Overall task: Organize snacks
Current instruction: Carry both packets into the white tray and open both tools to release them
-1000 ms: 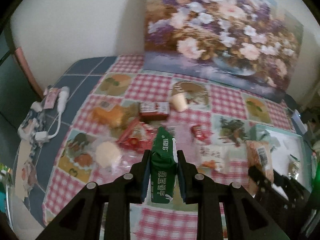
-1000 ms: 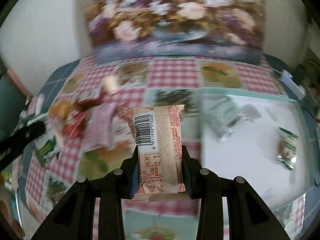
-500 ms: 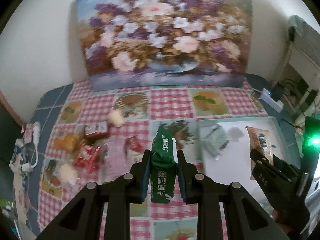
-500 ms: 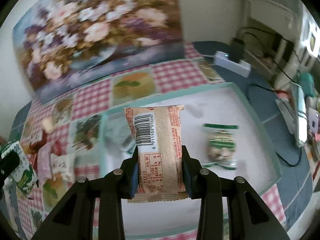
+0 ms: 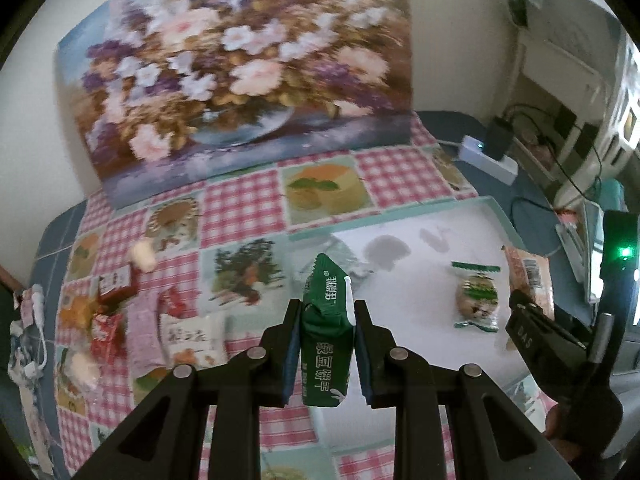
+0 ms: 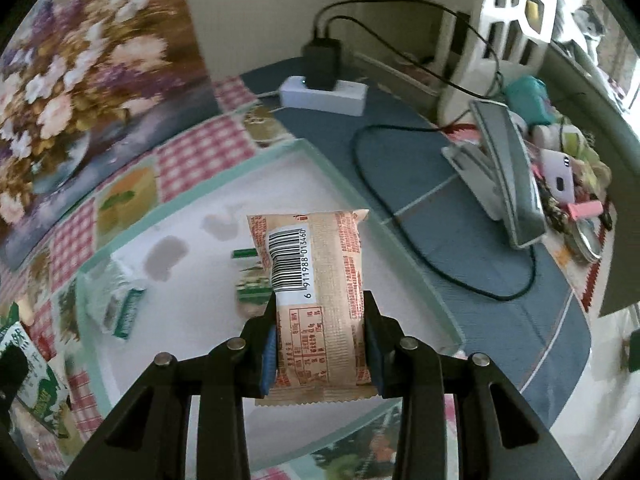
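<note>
Two hand-held grippers are in view: the left hand-held gripper (image 5: 327, 322) clamps one green packet (image 5: 327, 344) and the right hand-held gripper (image 6: 320, 336) clamps one tan packet (image 6: 316, 280). One white tray (image 5: 490, 202) holds two snacks: one green-and-clear wrapped sweet (image 5: 476, 295) and one pale green packet (image 6: 120, 304). About eight loose snacks lie on the table (image 5: 240, 208), blurred. One floral painting (image 5: 240, 64), one power strip (image 6: 324, 94).

Soft daylight, fisheye warp, blurred edges

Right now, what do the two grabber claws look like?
Both are matte black. The left gripper and right gripper have angular cut-out arms, round silver bolts and blue pads inside. Seen from the left camera, the right one bears white letters "DAS" and a green light behind.
</note>
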Demonstrator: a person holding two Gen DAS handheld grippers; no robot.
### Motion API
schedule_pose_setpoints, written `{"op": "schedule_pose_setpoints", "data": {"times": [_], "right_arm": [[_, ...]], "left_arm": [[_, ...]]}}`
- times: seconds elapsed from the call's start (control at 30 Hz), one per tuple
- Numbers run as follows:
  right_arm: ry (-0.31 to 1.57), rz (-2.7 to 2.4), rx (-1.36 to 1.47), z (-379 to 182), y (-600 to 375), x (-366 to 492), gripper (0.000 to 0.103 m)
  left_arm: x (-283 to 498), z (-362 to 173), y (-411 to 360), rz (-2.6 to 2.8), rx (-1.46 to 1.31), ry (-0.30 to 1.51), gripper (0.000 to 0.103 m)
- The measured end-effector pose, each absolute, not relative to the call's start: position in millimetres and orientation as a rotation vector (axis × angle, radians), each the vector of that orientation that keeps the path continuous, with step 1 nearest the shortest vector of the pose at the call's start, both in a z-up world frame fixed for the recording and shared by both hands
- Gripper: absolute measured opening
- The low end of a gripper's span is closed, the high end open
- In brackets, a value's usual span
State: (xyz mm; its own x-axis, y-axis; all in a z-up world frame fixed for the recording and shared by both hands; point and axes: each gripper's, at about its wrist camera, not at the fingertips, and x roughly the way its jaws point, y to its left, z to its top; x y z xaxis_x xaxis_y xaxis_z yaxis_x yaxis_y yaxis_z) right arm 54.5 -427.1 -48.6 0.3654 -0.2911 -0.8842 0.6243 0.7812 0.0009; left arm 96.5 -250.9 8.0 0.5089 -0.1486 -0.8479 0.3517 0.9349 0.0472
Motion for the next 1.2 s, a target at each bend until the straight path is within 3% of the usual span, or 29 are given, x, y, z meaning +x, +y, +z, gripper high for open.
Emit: {"op": "schedule_pose_setpoints", "data": {"times": [0.6,0.67,0.73,0.83,0.9,0.97,1.03,1.1,1.13,1.2], "right_arm": [[1.138,-0.62,0.447,-78.9,-445.1,47.0,0.038],[1.148,-0.62,0.461,-82.2,-445.7,46.1,0.038],[1.148,-0.618,0.463,-80.2,-445.8,46.0,0.04],[1.142,-0.614,0.46,-78.0,-443.8,45.6,0.045],[1.139,-0.612,0.461,-77.6,-442.1,44.8,0.051],[1.135,-0.611,0.465,-77.5,-441.7,43.5,0.062],[1.129,-0.615,0.464,-76.8,-441.5,42.1,0.062],[1.124,-0.615,0.464,-78.4,-441.8,43.9,0.071],[1.117,-0.613,0.465,-78.6,-441.2,44.2,0.082],[1.106,-0.607,0.455,-78.2,-439.8,45.9,0.085]], "left_arm": [[102.3,-43.2,-277.7,-0.372,0.224,1.113,0.028],[101.3,-42.3,-279.2,-0.372,0.233,1.109,0.052],[101.6,-40.7,-277.9,-0.366,0.231,1.103,0.067],[103.4,-38.7,-272.1,-0.363,0.208,1.106,0.069],[105.1,-37.9,-266.8,-0.348,0.2,1.107,0.074],[107.4,-38.0,-261.5,-0.34,0.188,1.109,0.082],[111.1,-38.4,-253.2,-0.321,0.168,1.112,0.09],[115.3,-39.0,-242.7,-0.288,0.148,1.116,0.097],[117.9,-39.3,-236.5,-0.272,0.132,1.118,0.101],[122.6,-39.2,-222.9,-0.243,0.091,1.119,0.103]]}}
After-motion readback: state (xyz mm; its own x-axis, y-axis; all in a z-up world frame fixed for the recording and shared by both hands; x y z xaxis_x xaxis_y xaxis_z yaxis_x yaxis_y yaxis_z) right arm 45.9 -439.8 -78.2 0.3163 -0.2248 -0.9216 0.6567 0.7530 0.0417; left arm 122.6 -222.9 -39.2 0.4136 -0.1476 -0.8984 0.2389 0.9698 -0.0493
